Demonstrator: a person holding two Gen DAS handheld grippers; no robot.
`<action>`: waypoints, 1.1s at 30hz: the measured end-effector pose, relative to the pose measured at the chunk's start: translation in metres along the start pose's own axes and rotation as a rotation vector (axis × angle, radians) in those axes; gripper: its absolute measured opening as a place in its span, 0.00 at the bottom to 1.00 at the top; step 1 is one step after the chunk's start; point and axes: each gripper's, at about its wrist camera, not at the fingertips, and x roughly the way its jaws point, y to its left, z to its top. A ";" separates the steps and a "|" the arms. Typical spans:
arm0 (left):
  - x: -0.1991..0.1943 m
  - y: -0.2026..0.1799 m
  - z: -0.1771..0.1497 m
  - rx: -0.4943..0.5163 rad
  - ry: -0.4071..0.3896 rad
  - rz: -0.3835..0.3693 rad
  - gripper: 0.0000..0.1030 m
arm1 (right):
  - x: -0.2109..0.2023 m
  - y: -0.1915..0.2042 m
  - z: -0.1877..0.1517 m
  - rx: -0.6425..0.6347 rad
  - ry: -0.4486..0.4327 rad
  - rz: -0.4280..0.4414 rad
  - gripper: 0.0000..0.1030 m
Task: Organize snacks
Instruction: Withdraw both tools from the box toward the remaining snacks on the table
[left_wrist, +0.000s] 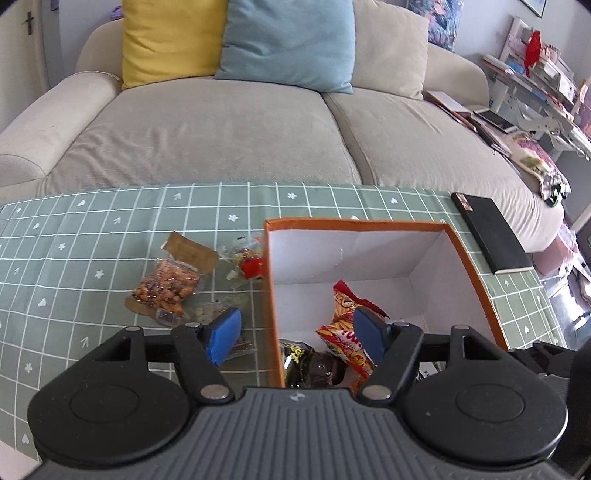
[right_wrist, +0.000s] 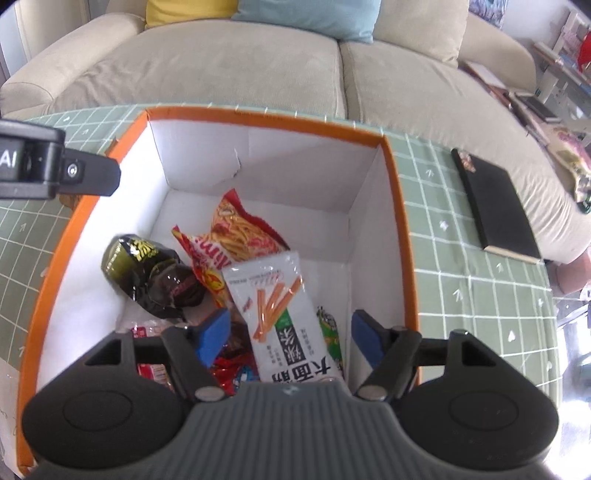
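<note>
- Left gripper (left_wrist: 297, 330) spread wide, nothing between the blue pads (left_wrist: 223, 334), straddling the near-left wall of the orange-rimmed box (left_wrist: 275, 295).
- Right gripper (right_wrist: 290, 338) released above the box (right_wrist: 400, 229); white packet of stick snacks (right_wrist: 275, 306) lying loose between its jaws, untouched.
- Inside the box: red-orange noodle snack bags (right_wrist: 236, 232), dark glossy packet (right_wrist: 147, 277), green packet (right_wrist: 330, 339).
- On the green checked tablecloth (left_wrist: 92, 240), left of the box: clear bag of brown snacks (left_wrist: 164, 288), small red-and-clear packet (left_wrist: 247, 260).
- Black notebook (left_wrist: 489, 236) right of the box, apart.
</note>
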 end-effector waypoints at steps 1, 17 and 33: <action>-0.003 0.002 0.000 -0.004 -0.006 0.000 0.79 | -0.004 0.001 0.000 0.002 -0.010 -0.004 0.69; -0.083 0.048 -0.026 0.030 -0.166 0.051 0.79 | -0.106 0.054 -0.017 0.109 -0.304 0.024 0.72; -0.112 0.108 -0.074 0.052 -0.134 0.031 0.79 | -0.138 0.118 -0.054 0.096 -0.406 0.068 0.72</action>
